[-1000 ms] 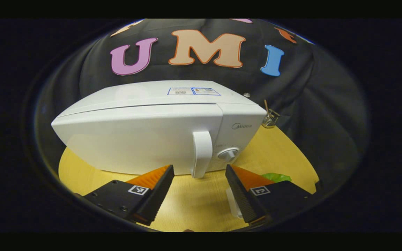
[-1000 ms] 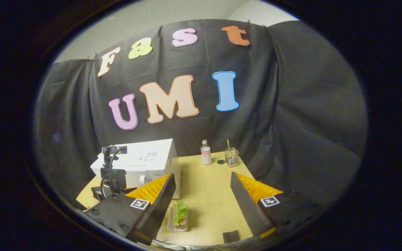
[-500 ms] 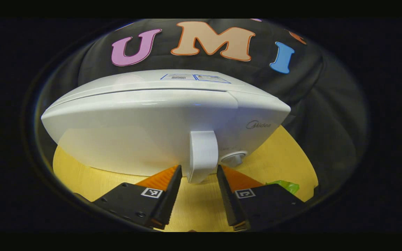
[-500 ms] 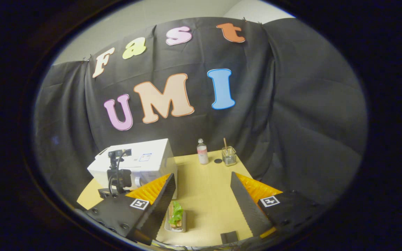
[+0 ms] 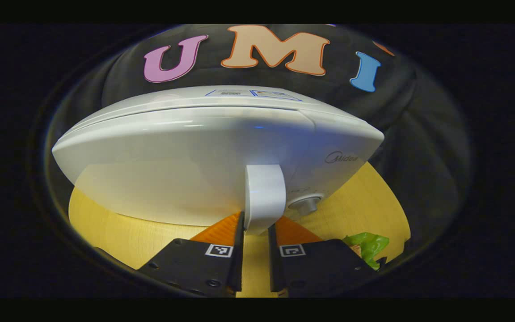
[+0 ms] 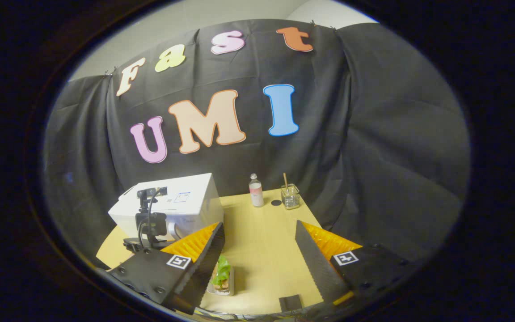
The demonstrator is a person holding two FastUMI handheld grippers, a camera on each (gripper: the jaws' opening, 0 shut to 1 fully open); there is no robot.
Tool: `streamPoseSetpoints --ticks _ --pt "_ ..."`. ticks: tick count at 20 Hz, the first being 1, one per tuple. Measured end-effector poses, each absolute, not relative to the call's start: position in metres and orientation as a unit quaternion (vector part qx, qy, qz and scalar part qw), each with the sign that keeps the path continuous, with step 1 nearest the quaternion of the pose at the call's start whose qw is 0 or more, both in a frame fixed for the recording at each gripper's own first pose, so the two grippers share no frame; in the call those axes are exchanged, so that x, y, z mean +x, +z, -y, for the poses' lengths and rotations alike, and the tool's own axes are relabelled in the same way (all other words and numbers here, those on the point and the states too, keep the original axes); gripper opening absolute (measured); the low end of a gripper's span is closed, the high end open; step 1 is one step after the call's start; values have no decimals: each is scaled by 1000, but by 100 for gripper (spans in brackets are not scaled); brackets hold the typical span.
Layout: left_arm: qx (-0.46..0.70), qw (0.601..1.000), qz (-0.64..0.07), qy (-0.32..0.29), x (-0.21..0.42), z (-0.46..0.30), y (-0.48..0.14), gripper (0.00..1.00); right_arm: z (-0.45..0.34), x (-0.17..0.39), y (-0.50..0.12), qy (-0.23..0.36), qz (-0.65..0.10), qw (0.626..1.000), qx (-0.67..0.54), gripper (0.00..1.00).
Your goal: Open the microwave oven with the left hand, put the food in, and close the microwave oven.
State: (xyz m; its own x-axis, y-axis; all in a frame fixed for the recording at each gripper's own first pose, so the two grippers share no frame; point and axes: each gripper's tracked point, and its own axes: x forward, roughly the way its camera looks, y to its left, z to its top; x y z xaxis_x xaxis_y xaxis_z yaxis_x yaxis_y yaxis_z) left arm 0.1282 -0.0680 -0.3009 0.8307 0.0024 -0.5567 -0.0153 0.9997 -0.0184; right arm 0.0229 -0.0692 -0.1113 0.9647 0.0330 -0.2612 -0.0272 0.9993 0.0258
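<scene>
The white microwave point(image 5: 186, 152) stands close in the left gripper view with its door closed. My left gripper point(image 5: 255, 223) has one finger on each side of the lower end of the door handle point(image 5: 264, 192) and is shut on it. The dial point(image 5: 306, 204) sits just right of the handle. In the right gripper view, my right gripper point(image 6: 259, 226) hangs open and empty above the wooden table point(image 6: 266, 250). The food point(image 6: 221, 273), a sandwich with green lettuce on a small tray, lies below its left finger. The microwave point(image 6: 181, 201) stands at the table's left.
A small bottle point(image 6: 255, 190), a glass with a stick in it point(image 6: 290, 197) and a dark disc point(image 6: 276, 202) stand at the table's far edge. A small dark block point(image 6: 289, 303) lies at the near edge. The lettuce point(image 5: 367, 243) shows right of the left gripper.
The left gripper moved forward to the microwave and its fingers closed from wide open onto the door handle. The right gripper drifted slightly and stays open.
</scene>
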Motion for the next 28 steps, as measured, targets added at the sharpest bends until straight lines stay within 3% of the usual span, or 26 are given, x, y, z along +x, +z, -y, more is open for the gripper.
streamPoseSetpoints --ticks 3,4,6,7,24,28 --pt "-4 958 -287 3 127 68 -301 21 70 20 -116 13 -140 990 13 91" --pt "-7 958 -286 5 127 68 -301 15 69 19 -118 13 -144 989 14 92" --pt "-5 959 -284 12 127 67 -301 13 69 16 -124 16 -150 988 13 92" --pt "-6 960 -281 15 127 67 -300 6 69 16 -124 16 -151 988 11 91" --pt "-27 969 -239 50 125 66 -296 2 94 -25 -146 12 -176 984 19 91" --pt "-24 970 -231 65 83 64 -299 3 92 -23 -145 20 -174 984 15 92"
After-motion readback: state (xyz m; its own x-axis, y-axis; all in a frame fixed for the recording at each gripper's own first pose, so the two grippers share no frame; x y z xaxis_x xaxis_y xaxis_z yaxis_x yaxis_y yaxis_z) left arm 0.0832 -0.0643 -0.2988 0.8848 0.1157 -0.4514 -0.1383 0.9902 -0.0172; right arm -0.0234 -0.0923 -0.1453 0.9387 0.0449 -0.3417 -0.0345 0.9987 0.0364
